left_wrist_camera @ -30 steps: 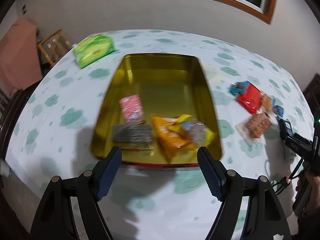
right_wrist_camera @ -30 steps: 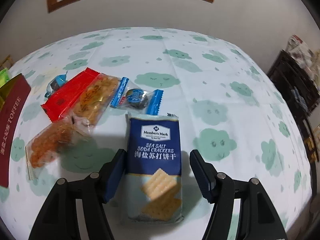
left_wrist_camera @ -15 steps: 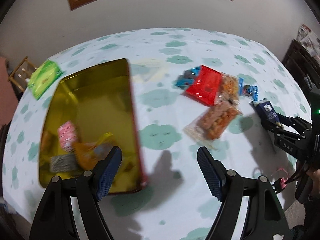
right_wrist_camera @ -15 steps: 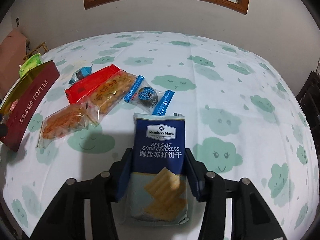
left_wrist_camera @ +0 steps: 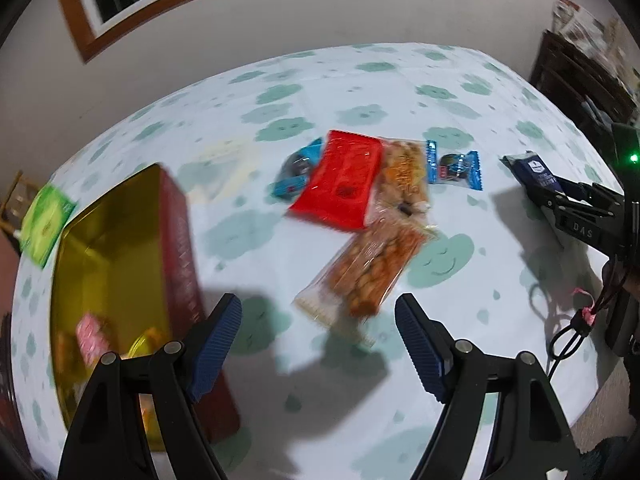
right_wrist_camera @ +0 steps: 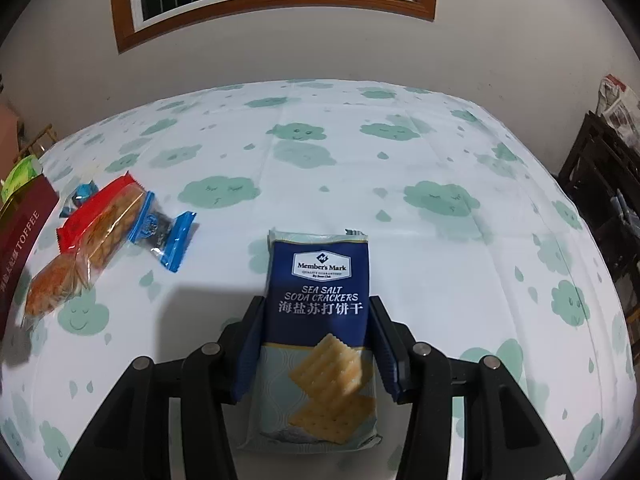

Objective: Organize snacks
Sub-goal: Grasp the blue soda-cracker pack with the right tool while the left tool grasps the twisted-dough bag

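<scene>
So the step in hand looks like two pickups at once, both headed for the tin (left_wrist_camera: 116, 248) on the left side of the table (right_wrist_camera: 400, 168).

The right gripper (right_wrist_camera: 316, 344) is pinching the cracker pack (right_wrist_camera: 318, 300) across its width, pads tight on both long edges. In the right wrist view the pack sticks out forward past the fingers and looks to be off the cloth, though I can't be sure its far end is clear. In the left wrist view you can see the same pack way over on the right, well apart from everything else.

The left gripper (left_wrist_camera: 320, 344) has its fingers spread wide with nothing between them. It hangs over the cloth just short of the peanut pack (left_wrist_camera: 368, 268), which lies at an angle, its far end tucked against the little pile: red pack (left_wrist_camera: 340, 180), a clear snack bag (left_wrist_camera: 404, 172) and two blue candies (left_wrist_camera: 456, 166) (left_wrist_camera: 296, 172). A green pack (left_wrist_camera: 44, 216) sits past the tin's far corner.

The tin already has a few snacks in its near end, including a pink one (left_wrist_camera: 92, 336); that part is blurry.

My guess for what's next: the right hand needs to carry the crackers across, over the pile, and let go above the tin's open far half. The left needs to drop a bit, line its fingers up across the peanut pack's narrow side and then squeeze. The wrapper looks slippery and thin, so it wants a low, flat grab.
</scene>
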`<state>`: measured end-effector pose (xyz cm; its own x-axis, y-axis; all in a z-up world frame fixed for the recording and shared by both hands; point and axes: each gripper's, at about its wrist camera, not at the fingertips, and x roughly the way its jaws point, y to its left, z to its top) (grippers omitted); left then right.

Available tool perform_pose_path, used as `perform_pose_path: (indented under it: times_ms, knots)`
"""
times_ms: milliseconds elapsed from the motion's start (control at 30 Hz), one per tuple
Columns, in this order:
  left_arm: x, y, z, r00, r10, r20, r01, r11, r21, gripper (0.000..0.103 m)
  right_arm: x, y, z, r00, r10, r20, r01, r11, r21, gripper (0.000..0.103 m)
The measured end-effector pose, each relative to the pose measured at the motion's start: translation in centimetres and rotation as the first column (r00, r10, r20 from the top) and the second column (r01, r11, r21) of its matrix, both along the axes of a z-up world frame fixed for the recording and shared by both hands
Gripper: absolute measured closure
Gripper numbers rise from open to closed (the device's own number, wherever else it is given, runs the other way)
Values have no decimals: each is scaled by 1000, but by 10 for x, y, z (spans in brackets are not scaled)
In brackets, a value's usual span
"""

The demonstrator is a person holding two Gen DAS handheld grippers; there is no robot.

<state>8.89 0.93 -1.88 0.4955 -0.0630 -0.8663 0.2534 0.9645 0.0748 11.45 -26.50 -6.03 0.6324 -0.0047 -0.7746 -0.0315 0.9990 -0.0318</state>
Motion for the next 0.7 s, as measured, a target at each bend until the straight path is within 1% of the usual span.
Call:
perform_pose_path:
  times_ms: [200,333,367,500,533,633,700]
  knots:
    - [20,-17,-10,994,-104,-31,104,994,-16,27,1,0,-1,1000,0,0,0,1000,-5,52]
    - [32,-23,-21,990,-128,-59,127,992,-13,29,0,0,-1,1000,0,0,0,1000,-4,52]
    - [35,-24,-24,989,-131,-66,130,991,-11,33,0,0,-1,1000,0,0,0,1000,-3,52]
    - [41,-29,-34,984,-148,-100,146,989,-29,44,0,0,-1,1000,0,0,0,1000,-4,52]
    - [41,-31,-36,983,-152,-107,150,988,-29,50,1,0,-1,1000,0,0,0,1000,-4,52]
    - [40,-34,-36,982,-156,-106,150,987,-62,60,0,0,-1,1000,-1,0,1,1000,-4,51]
    - [39,-35,-36,983,-148,-105,141,987,-72,63,0,0,-1,1000,-1,0,1,1000,-4,51]
